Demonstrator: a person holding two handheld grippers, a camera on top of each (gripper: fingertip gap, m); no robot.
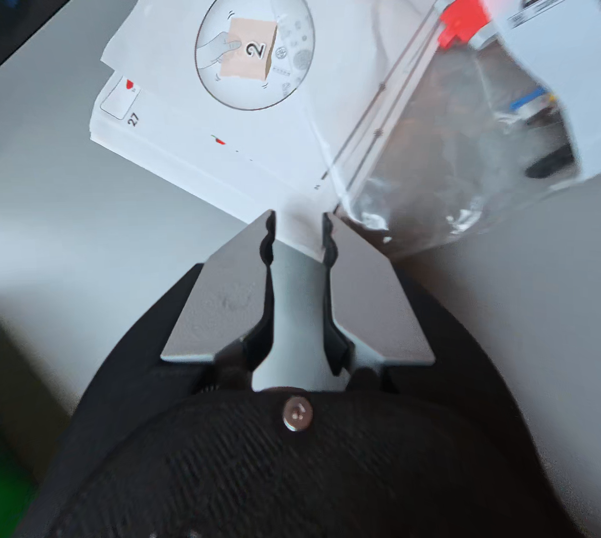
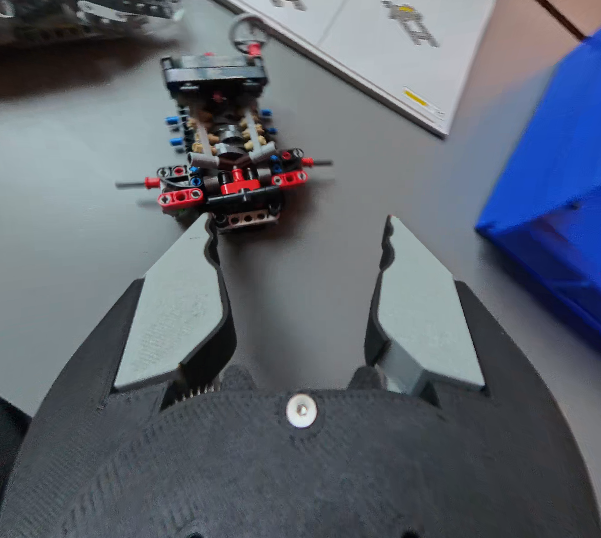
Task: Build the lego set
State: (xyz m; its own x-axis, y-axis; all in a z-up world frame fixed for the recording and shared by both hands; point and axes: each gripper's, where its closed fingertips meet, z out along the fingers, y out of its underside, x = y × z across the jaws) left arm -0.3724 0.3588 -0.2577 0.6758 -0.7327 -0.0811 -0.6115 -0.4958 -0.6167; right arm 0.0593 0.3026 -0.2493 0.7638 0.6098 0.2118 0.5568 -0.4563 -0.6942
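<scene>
Right claw (image 2: 299, 223) wide, empty, just short of half-built car frame (image 2: 224, 145) on table (image 2: 81, 262). Left claw (image 1: 299, 223) narrow, empty, over manual (image 1: 227, 67). Parts bag (image 1: 455, 148) unopened: much building left.

Two handheld grippers, both angled downward.
Left gripper (image 1: 299, 219): grey fingers (image 1: 240, 262) parted by a narrow gap, nothing gripped. Right gripper (image 2: 299, 223): grey fingers (image 2: 182, 288) spread wide apart, nothing between them.

Looks like an office or hobby desk: smooth grey surface (image 2: 374, 190), open white paper instruction booklet (image 2: 374, 21), blue plastic bin (image 2: 553, 184).
</scene>
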